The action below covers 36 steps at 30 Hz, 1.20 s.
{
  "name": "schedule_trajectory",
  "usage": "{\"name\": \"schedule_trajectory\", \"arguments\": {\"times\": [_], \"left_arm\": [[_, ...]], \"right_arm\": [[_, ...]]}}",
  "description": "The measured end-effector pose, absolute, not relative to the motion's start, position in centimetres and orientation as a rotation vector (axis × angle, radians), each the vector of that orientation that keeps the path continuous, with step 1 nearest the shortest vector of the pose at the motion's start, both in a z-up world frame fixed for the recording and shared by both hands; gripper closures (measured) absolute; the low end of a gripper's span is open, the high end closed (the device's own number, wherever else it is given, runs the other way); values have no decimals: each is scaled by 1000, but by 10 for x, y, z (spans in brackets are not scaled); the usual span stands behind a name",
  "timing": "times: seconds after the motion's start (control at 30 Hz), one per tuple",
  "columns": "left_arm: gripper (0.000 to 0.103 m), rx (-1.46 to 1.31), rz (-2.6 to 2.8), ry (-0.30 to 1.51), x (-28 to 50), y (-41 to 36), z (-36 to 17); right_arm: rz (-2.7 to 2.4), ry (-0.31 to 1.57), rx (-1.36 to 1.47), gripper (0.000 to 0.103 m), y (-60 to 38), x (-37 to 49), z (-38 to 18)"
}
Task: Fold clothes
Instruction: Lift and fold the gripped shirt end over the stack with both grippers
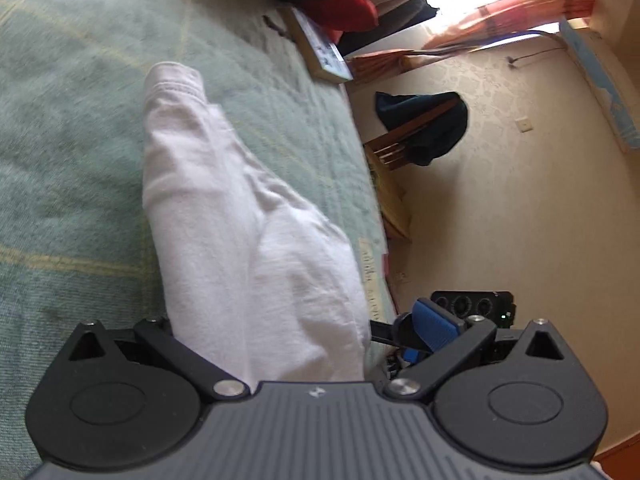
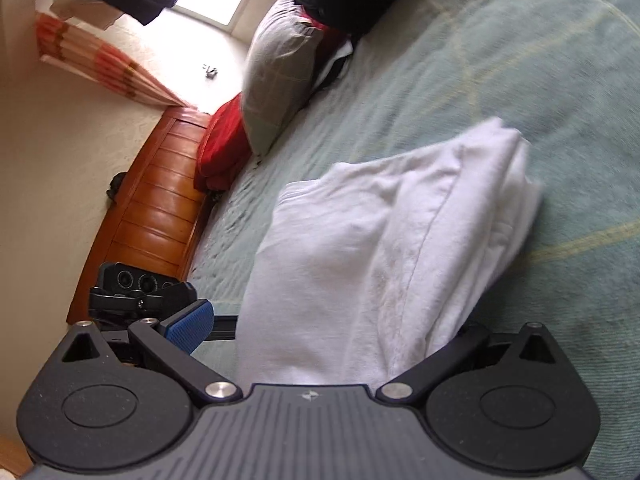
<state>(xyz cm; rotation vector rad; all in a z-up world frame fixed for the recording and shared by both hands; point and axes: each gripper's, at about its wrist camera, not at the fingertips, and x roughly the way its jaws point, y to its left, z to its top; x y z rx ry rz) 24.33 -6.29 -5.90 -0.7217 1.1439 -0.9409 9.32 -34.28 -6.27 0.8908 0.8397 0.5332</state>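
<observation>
White garment (image 1: pixel 240 240) hangs bunched over the green bed (image 1: pixel 72 140), long axis running straight away from both cameras. Left hand-held gripper (image 1: pixel 316 344) and right hand-held gripper (image 2: pixel 316 344) each have cloth between their fingers; closure hidden, cannot tell. Both equally near.

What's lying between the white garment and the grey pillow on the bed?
Only bare green bedspread separates the white garment from the grey pillow, seen in the right wrist view.
</observation>
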Motion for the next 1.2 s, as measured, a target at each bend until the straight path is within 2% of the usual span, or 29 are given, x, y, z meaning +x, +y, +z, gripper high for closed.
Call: {"name": "schedule_trajectory", "arguments": {"times": [0.53,1.2], "left_arm": [[2,-720,-808,1037,240,20,-21],[2,-765,-519,892,257,234,8]], "right_arm": [[705,889,769,0,-256,145,-28],[956,958,542,0,-46,247,7]]}}
